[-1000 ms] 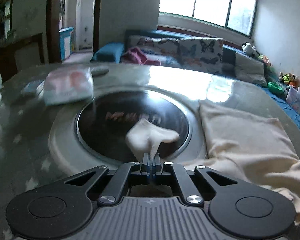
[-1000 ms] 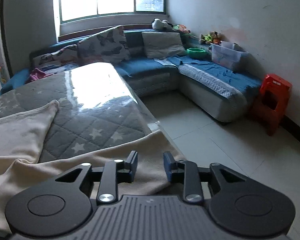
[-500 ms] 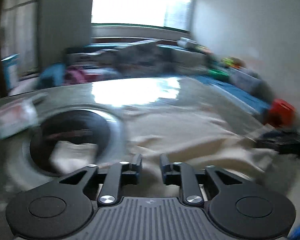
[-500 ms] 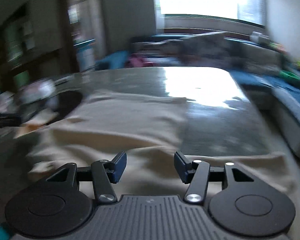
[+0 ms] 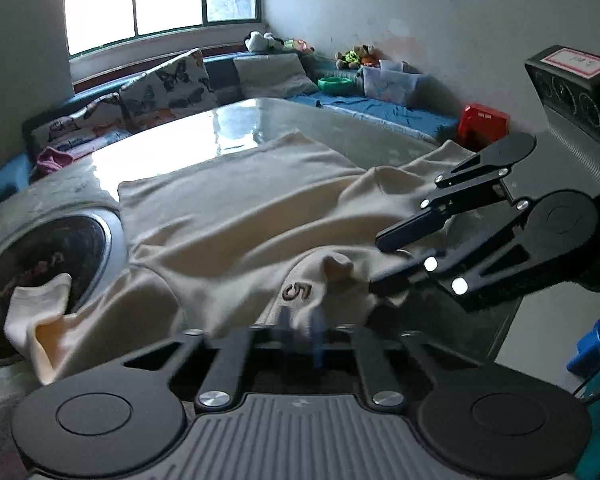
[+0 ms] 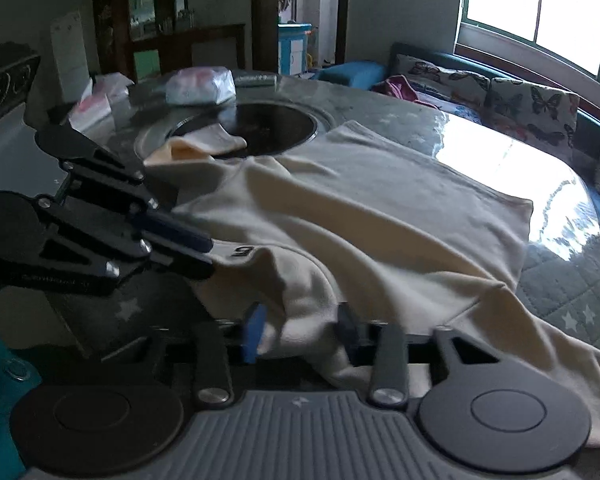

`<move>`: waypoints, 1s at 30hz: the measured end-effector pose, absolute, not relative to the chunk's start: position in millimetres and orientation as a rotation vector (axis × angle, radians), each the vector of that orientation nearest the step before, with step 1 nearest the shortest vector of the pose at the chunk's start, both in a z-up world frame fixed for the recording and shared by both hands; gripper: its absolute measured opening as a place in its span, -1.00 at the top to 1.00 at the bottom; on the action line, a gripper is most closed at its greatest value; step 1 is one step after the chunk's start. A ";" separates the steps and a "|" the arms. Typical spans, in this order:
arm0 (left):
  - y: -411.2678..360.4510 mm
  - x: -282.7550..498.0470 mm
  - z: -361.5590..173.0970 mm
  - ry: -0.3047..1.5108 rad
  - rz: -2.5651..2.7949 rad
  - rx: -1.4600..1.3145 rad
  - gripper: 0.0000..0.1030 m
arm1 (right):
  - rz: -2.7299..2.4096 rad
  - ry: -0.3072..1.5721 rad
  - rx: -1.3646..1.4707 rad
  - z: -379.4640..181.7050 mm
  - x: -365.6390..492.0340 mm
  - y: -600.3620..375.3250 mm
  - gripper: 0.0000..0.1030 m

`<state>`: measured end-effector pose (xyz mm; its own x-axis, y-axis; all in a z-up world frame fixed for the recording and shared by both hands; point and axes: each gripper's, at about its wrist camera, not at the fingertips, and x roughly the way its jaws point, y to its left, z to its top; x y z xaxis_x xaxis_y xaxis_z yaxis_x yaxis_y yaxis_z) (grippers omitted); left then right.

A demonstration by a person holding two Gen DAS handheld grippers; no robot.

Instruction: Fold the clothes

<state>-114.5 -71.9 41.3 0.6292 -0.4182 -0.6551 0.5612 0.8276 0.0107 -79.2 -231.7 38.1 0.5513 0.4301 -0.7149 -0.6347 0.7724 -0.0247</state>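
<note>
A cream garment (image 5: 240, 216) (image 6: 380, 208) lies rumpled across the grey star-quilted table (image 6: 560, 308). A brown "5" (image 5: 298, 292) is stitched near its raised neck edge. One sleeve (image 5: 36, 312) (image 6: 204, 144) lies over the black round inset. My left gripper (image 5: 301, 330) (image 6: 213, 257) is at that neck edge by the "5", blurred, with a narrow gap between its fingers. My right gripper (image 6: 300, 330) (image 5: 378, 264) is open, and a fold of the same edge sits between its fingers. The two grippers face each other, close together.
A black round inset (image 5: 40, 248) (image 6: 276, 124) is sunk in the table's far-left part. A plastic-wrapped packet (image 6: 200, 86) lies behind it. A blue sofa with butterfly cushions (image 5: 168, 84) runs under the window. The table's corner (image 5: 480, 320) is just below the right gripper, and a red stool (image 5: 484, 120) stands beyond.
My left gripper let go of the sleeve over the black inset and swung right to the neck edge. My right gripper swung left from the table's corner to the same edge.
</note>
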 end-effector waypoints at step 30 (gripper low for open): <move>-93.5 -50.6 47.3 0.696 -0.643 0.100 0.92 | 0.468 0.834 -0.315 32.5 -57.4 -273.8 0.50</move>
